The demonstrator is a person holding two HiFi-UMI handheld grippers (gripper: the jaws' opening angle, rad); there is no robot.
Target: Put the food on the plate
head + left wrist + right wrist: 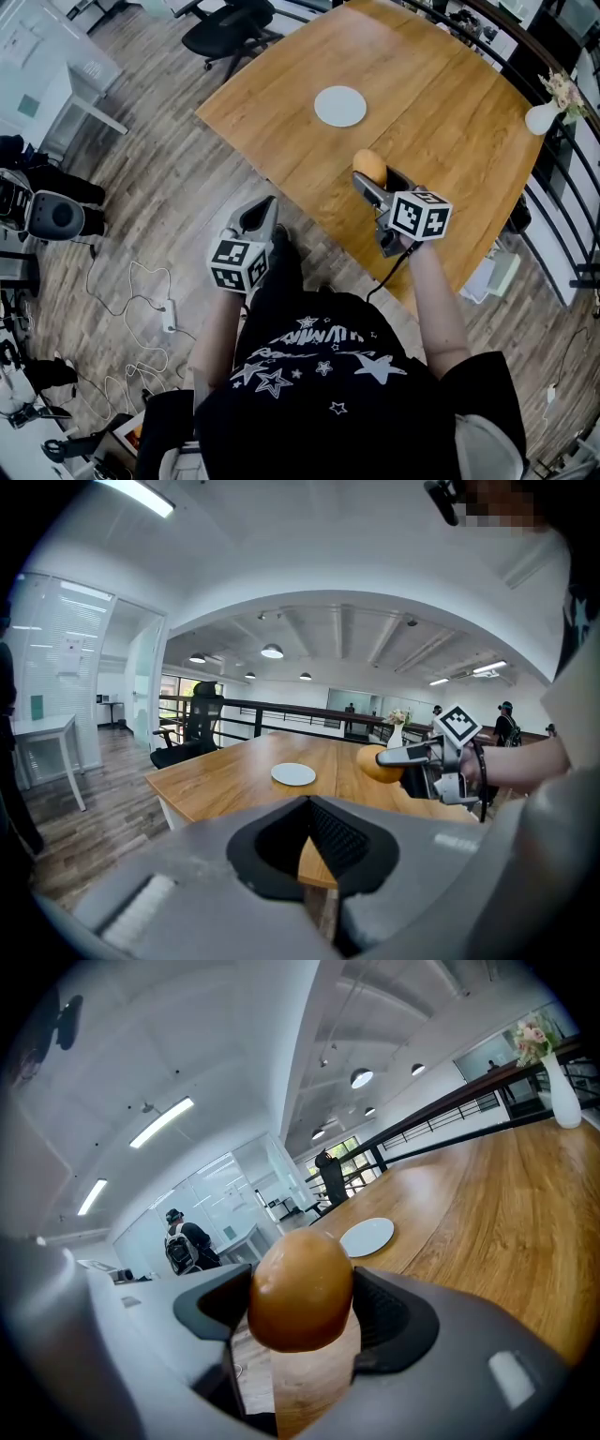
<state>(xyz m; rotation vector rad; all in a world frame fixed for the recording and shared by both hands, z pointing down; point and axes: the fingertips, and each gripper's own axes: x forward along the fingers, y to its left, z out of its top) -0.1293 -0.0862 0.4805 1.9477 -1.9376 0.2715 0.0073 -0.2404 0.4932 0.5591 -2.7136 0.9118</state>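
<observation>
While right gripper (373,176) holds the round brown food (369,165) aloft | plate (339,106) bare, well ahead | placing not yet done | left gripper (258,214) jaws together, empty

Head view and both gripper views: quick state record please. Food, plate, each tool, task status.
food: orange-brown, rounded, held clear of the table
right tool: shut on the food, above the wooden table
left tool: jaws together, empty, off the table's near edge
plate: white, round, bare, farther along the table than the food
vase: white, with flowers, near the table's far right edge
status: food not yet on plate
</observation>
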